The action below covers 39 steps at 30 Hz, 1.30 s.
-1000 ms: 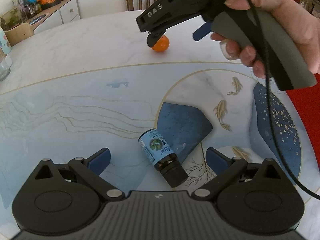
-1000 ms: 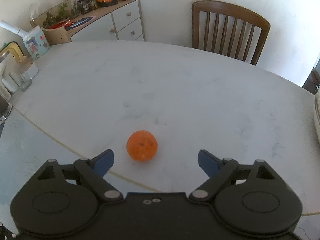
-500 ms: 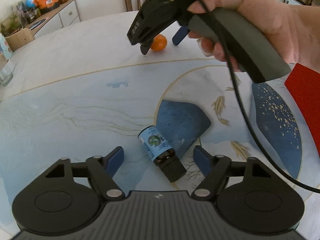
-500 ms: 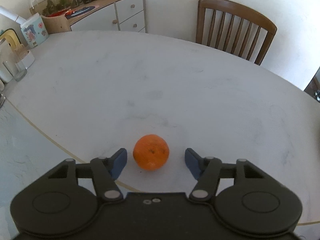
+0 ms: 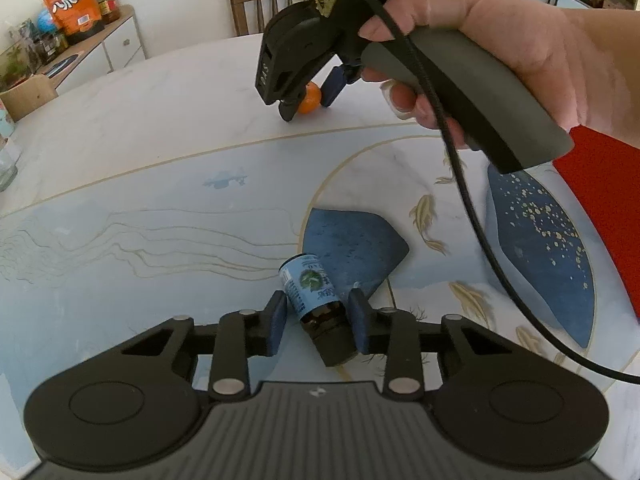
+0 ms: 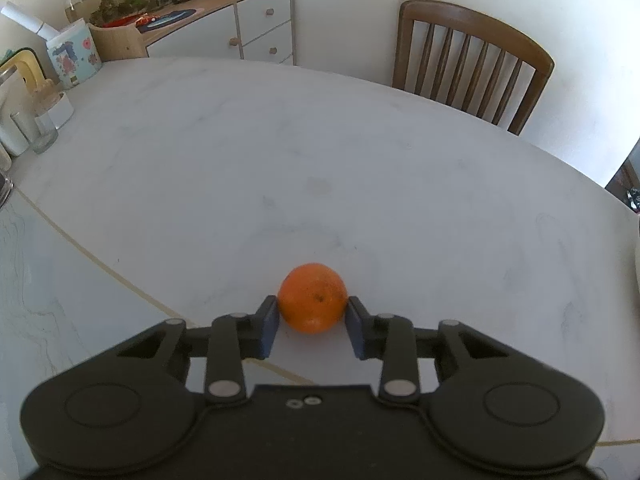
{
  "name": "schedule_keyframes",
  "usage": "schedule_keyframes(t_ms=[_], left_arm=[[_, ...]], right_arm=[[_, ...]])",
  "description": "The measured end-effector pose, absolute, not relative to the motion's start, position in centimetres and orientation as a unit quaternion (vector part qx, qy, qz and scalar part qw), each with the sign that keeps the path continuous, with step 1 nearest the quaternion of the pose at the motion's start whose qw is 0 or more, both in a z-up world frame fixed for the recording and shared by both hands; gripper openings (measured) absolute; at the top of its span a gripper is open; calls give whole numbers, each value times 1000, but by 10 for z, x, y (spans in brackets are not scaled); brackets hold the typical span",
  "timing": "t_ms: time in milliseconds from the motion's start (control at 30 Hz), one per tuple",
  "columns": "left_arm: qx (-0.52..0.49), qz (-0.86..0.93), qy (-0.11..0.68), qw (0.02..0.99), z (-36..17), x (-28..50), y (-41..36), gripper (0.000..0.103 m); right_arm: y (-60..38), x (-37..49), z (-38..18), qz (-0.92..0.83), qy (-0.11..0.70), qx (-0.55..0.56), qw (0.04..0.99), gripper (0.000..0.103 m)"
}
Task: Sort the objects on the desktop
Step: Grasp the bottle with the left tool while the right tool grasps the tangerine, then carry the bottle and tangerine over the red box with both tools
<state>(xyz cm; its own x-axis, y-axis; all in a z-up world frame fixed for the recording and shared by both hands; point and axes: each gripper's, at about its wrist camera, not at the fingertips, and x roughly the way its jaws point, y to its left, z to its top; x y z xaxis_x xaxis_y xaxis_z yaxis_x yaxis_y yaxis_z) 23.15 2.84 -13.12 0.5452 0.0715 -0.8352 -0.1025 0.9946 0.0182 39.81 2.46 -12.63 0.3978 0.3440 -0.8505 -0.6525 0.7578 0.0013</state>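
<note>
Left gripper [image 5: 318,322]: closing, with the blue fingers [image 5: 276,328] flanking a small bottle [image 5: 316,306] near its neck. Right pad touching the brown glass; left pad looking just shy of the label edge, contact there hard to tell. Lying on its side on the tabletop [image 5: 140,152], dark cap pointing toward the camera, blue label end pointing away. Resting partly over a blue painted patch [image 5: 352,240], with gold fish drawn on the surface to the right of the bottle.

Right gripper [image 6: 311,330]: pinching an orange [image 6: 313,297], both fingers [image 6: 269,330] pressing against its sides, fruit sitting on the pale marble beyond the bottle. Showing in the left view as well, the right gripper [image 5: 306,98] angling down over the orange [image 5: 310,98], held by a hand [image 5: 500,48] with a black cable [image 5: 460,184] hanging from the handle.

Standing past the orange at the far edge of the tabletop, a wooden chair [image 6: 472,60]. Off to the left of the chair, a white cabinet [image 6: 256,24] carrying jars and an orange snack bag [image 5: 72,4].
</note>
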Motion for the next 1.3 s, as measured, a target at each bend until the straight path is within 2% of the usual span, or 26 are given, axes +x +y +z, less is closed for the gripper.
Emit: schedule_keyframes(t_ms=[100, 200, 567, 1300], left_arm=[[-19, 47, 475, 879, -131, 232, 31, 25], [-28, 43, 473, 879, -130, 231, 36, 24], [-38, 44, 467, 882, -129, 224, 41, 23], [-37, 51, 467, 882, -126, 190, 38, 23]], right_arm=[[18, 392, -126, 304, 459, -170, 817, 34], [7, 384, -125, 305, 467, -167, 813, 34], [-52, 323, -120, 306, 494, -156, 799, 34], [-105, 233, -103, 307, 508, -137, 793, 33]])
